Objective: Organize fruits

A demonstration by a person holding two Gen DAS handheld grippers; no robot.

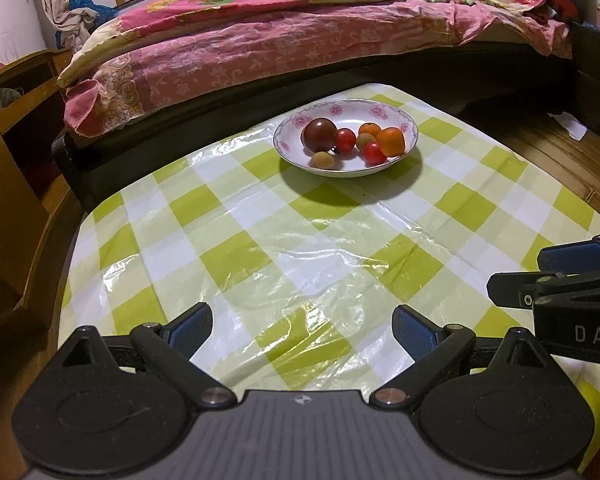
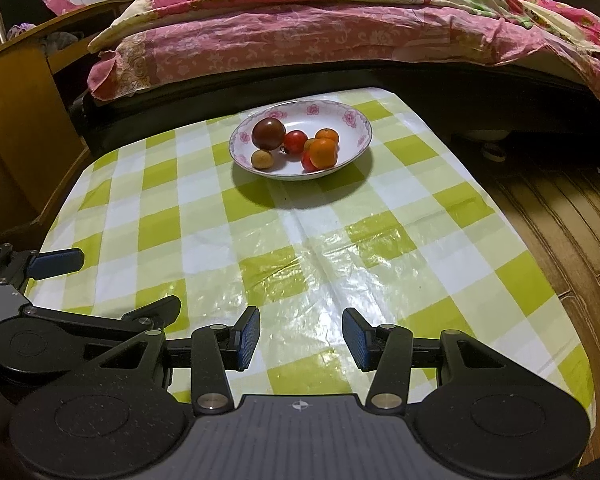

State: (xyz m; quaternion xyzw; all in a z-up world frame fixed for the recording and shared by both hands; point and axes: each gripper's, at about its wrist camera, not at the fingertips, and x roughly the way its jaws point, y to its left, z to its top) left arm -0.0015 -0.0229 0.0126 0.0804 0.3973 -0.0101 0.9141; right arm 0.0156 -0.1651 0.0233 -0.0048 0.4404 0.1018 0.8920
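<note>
A white bowl with pink flowers [image 1: 408, 128] [image 2: 360, 128] stands at the far end of the green-checked table. It holds a dark red fruit [image 1: 319, 133] [image 2: 268, 133], red tomatoes [image 1: 345, 139] [image 2: 296, 141], two oranges [image 1: 392, 141] [image 2: 323, 153] and a small tan fruit [image 1: 322, 160] [image 2: 262, 159]. My left gripper [image 1: 302, 326] is open and empty over the near table. My right gripper [image 2: 301, 338] is open and empty beside it, and shows at the right edge of the left wrist view [image 1: 540, 276].
The table's checked plastic cloth [image 1: 260, 248] [image 2: 340, 248] is wrinkled and shiny. A bed with a pink floral quilt [image 1: 300, 40] [image 2: 320, 32] lies just behind the table. A wooden cabinet [image 1: 16, 128] stands on the left; wooden floor [image 2: 560, 220] on the right.
</note>
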